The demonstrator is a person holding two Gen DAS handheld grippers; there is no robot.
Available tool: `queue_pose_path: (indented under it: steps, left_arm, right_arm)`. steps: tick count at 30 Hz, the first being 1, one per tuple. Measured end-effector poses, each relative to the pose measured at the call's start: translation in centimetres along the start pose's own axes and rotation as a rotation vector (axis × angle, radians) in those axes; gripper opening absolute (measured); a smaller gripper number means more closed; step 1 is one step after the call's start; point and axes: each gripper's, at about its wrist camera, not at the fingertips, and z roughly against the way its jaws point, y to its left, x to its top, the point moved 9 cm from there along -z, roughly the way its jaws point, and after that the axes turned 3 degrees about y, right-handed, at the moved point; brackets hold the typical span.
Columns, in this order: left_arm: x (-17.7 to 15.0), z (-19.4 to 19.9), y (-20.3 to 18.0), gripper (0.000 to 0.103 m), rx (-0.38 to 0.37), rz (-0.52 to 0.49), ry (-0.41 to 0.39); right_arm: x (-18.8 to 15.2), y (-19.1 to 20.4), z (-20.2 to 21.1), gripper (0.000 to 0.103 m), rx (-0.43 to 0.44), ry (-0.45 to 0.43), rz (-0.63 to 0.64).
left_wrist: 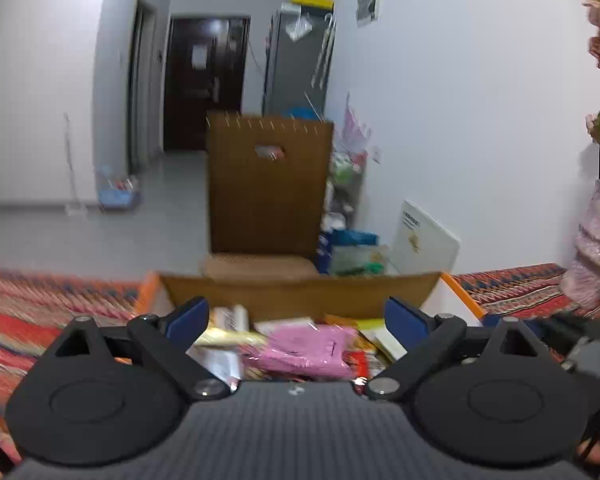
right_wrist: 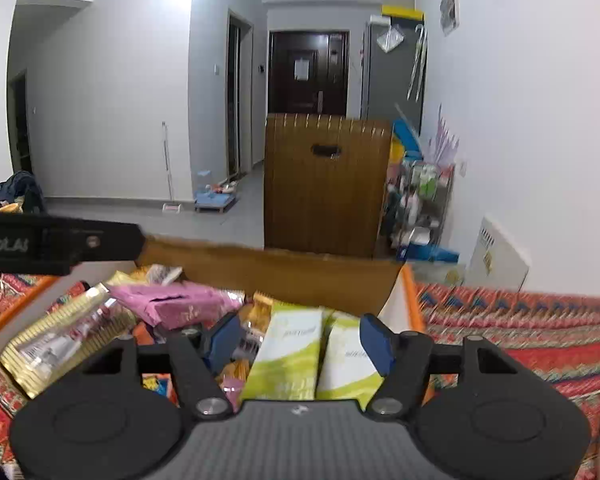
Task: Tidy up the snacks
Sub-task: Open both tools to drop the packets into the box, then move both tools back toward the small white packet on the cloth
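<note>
An open cardboard box [left_wrist: 300,292] with orange-edged flaps holds several loose snack packets. My left gripper [left_wrist: 298,320] hangs over it, jaws wide open and empty; a pink packet [left_wrist: 308,350] and a gold packet [left_wrist: 224,338] lie below, apart from the blue pads. In the right wrist view my right gripper [right_wrist: 300,342] is low in the box [right_wrist: 280,272], open, with two green-and-white packets [right_wrist: 288,356] standing between its fingers. The left pad is clear of them; the right pad sits at the edge of the right-hand packet. A pink packet [right_wrist: 172,304] and a gold-striped packet [right_wrist: 60,340] lie to the left.
A red patterned cloth [right_wrist: 520,320] covers the surface around the box. Part of the left tool [right_wrist: 60,244] reaches in from the left. On the floor beyond stand a tall brown carton [left_wrist: 268,184], a cluttered rack [right_wrist: 420,192] and a white board [left_wrist: 424,240]. A pink vase [left_wrist: 596,240] stands at the right.
</note>
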Motion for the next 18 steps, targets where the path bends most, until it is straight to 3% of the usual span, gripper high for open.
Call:
queue_pose_path:
  steps: [3,8,11,18]
  left_arm:
    - [1.0,5.0,0.0,0.102,-0.023,-0.011,-0.108]
    - [0.9,11.7,0.4,0.102,-0.018,0.013,-0.134]
    - [0.3,15.4,0.7,0.103,0.004,0.018,-0.154]
    - [-4.0,24.5,0.3,0.103,-0.006,0.031,-0.168]
  right_arm:
    - [1.2,0.1,3.7,0.076,0.013,-0.063,-0.013]
    - [2.0,0.9,9.6,0.081,0.022,-0.123,0.035]
    - [1.8,1.2,13.6,0.089,0.029,-0.156,0.048]
    - [-1.7,2.6,23.4,0.102,0.048,-0.209,0.056]
